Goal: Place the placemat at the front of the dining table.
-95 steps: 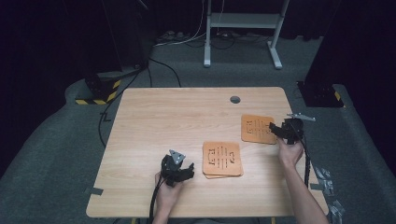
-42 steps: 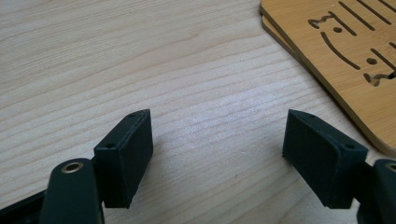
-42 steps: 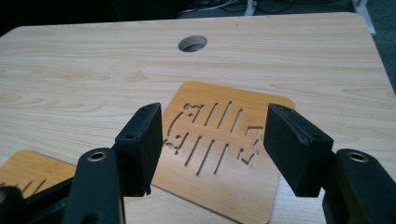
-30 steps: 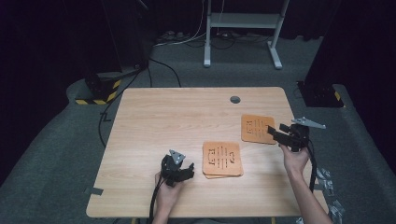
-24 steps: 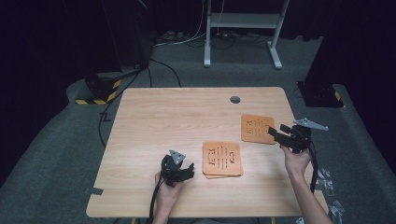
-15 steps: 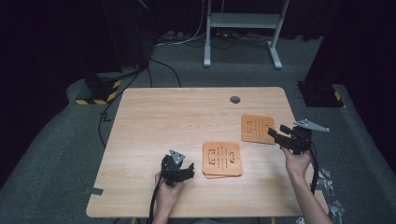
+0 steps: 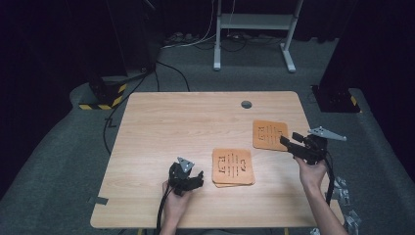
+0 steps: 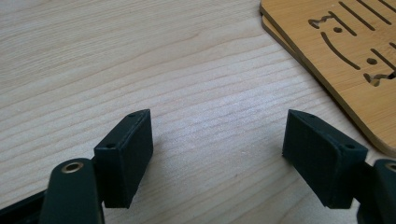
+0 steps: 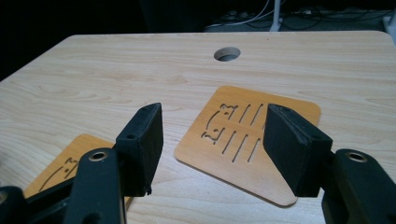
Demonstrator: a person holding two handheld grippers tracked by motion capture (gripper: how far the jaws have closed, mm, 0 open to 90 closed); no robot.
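Nearest the person, the left gripper rests low on the table with its jaws wide apart and nothing between them; in the left gripper view bare wood lies between the jaws, and the stack of coasters sits just to their right, untouched. From above, that stack lies near the middle of the near half of the table, a second board peeping out under the top one. Farther off and to the right, the right gripper is held above the table near its right edge, jaws apart and empty, pointing leftward and away at the single coaster. In the right gripper view this coaster lies flat just ahead of and below the jaws, turned so that one corner points toward them, its slots running away toward the far side. The right hand is plainly the nearer one to it. A pick-up would likely need the jaws lowered onto that near corner or edge, since the board lies flush on the wood. The far half of the table is open up to the cable hole, leaving ample room to move.
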